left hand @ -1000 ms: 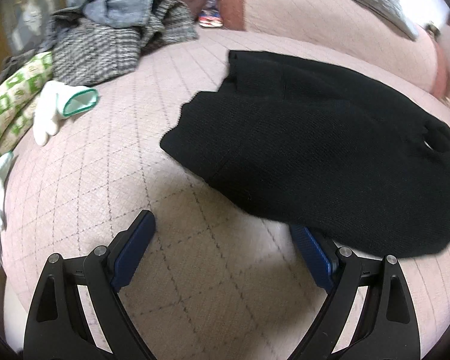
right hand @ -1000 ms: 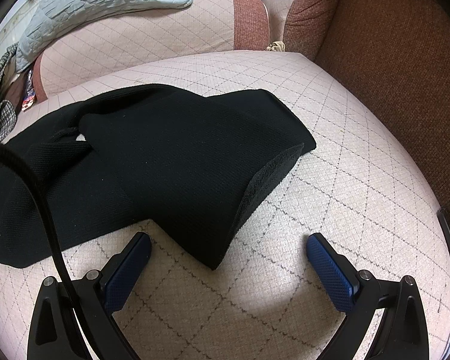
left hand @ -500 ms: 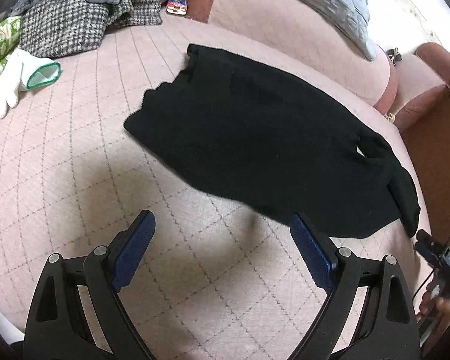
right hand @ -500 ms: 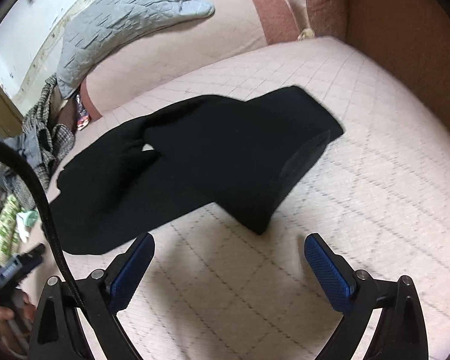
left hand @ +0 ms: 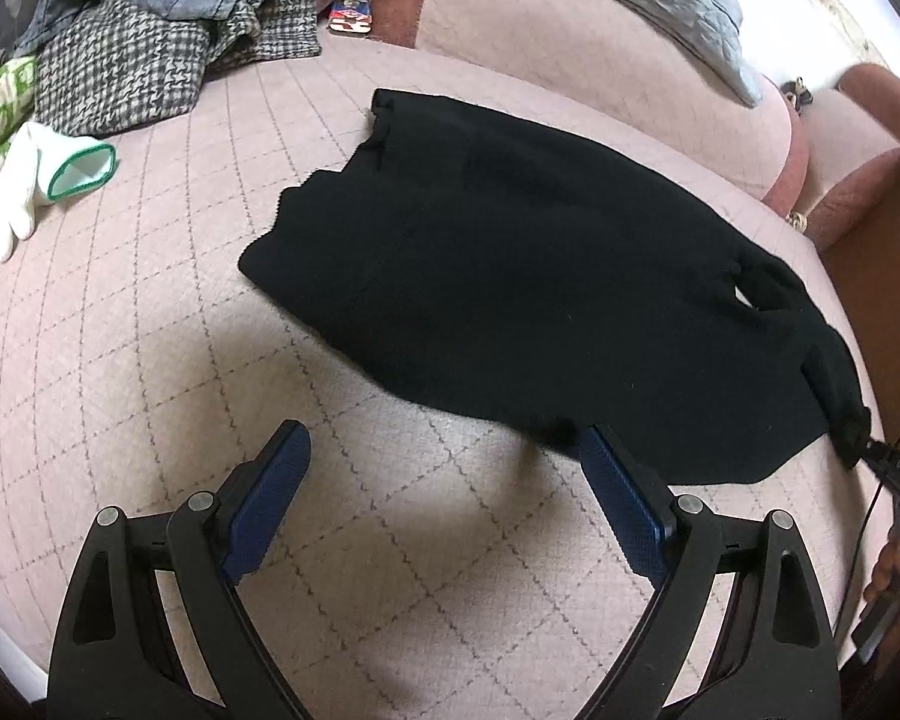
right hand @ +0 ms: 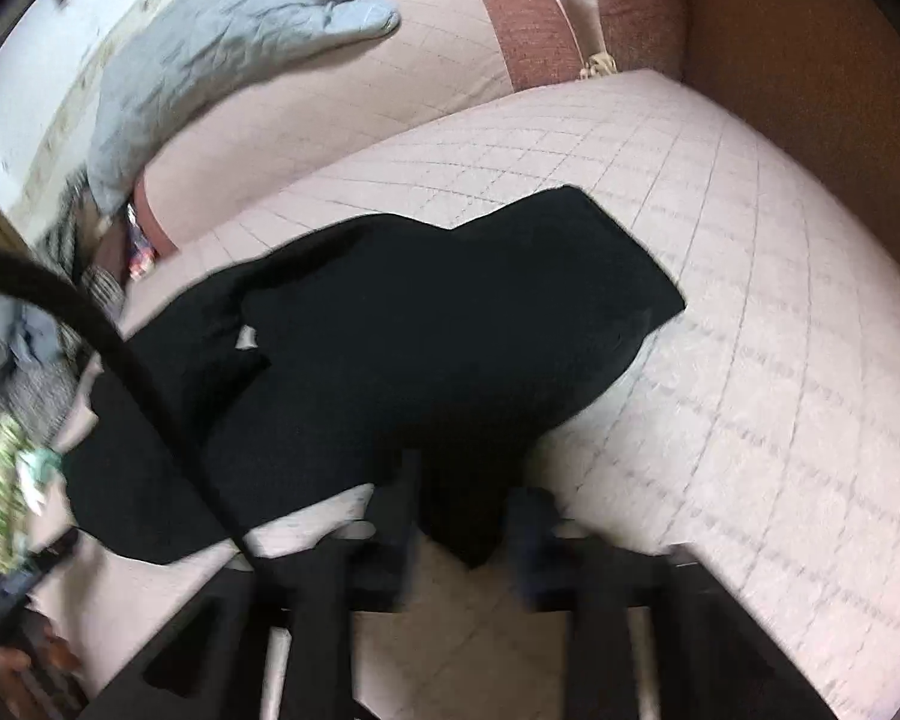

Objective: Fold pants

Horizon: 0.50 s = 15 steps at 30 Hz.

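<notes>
Black pants (left hand: 540, 276) lie folded on the pink quilted sofa seat (left hand: 150, 330). In the left wrist view my left gripper (left hand: 444, 480) is open and empty, just in front of the pants' near edge. In the right wrist view, which is blurred, the pants (right hand: 420, 330) spread across the seat, and my right gripper (right hand: 462, 516) has its jaws closed in on the near corner of the pants. The right gripper also shows at the far right of the left wrist view (left hand: 870, 450), at the pants' end.
A pile of grey and houndstooth clothes (left hand: 150, 42) lies at the back left, with a white glove (left hand: 42, 174) in front of it. A grey quilted pillow (right hand: 228, 48) rests on the sofa back. A brown armrest (right hand: 810, 90) bounds the right side.
My right gripper has gone from wide open to closed on the near corner of the pants. The left gripper has come a little closer to the pants' edge, still open.
</notes>
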Each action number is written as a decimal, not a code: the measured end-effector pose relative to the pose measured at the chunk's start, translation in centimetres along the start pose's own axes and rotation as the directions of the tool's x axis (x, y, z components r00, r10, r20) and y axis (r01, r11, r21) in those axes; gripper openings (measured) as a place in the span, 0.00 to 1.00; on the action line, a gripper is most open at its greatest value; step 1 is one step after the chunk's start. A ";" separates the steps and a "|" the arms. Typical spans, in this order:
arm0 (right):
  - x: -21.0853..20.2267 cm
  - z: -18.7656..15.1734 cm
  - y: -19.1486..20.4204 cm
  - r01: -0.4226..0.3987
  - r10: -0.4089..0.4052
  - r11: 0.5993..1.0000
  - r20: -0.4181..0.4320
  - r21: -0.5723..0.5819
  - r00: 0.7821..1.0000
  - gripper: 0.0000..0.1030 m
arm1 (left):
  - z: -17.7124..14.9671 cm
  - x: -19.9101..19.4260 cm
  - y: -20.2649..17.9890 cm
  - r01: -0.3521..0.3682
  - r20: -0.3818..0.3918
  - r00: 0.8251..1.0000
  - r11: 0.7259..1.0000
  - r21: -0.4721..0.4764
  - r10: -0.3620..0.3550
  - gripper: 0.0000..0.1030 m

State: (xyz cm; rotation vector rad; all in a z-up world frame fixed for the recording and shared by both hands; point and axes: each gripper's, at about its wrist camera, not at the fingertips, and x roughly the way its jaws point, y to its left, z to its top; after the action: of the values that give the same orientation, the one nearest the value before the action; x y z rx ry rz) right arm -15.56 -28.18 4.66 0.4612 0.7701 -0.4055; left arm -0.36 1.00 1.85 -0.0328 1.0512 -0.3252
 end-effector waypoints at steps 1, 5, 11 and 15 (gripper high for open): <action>-0.2 0.2 0.3 0.001 -0.001 1.000 0.005 -0.011 1.000 0.10 | 0.0 0.0 0.0 -0.003 0.002 1.000 1.000 0.004 0.003 0.89; -2.5 1.2 0.6 0.053 -0.047 0.995 0.068 -0.080 0.997 0.08 | 0.1 0.1 0.1 0.004 0.012 1.000 1.000 -0.007 -0.004 0.89; -2.3 7.0 1.2 0.143 -0.124 0.975 0.117 -0.168 0.985 0.08 | 0.2 0.3 0.1 0.002 0.019 1.000 1.000 -0.010 -0.002 0.89; -1.1 10.8 1.6 0.197 -0.169 0.960 0.146 -0.200 0.975 0.07 | 0.2 0.5 0.0 -0.004 0.022 1.000 1.000 0.004 0.004 0.89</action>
State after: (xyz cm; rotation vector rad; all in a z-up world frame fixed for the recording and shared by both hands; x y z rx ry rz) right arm -9.41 -32.46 12.66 0.1603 0.7255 -0.5140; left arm -0.01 0.85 1.55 -0.0307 1.0283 -0.3221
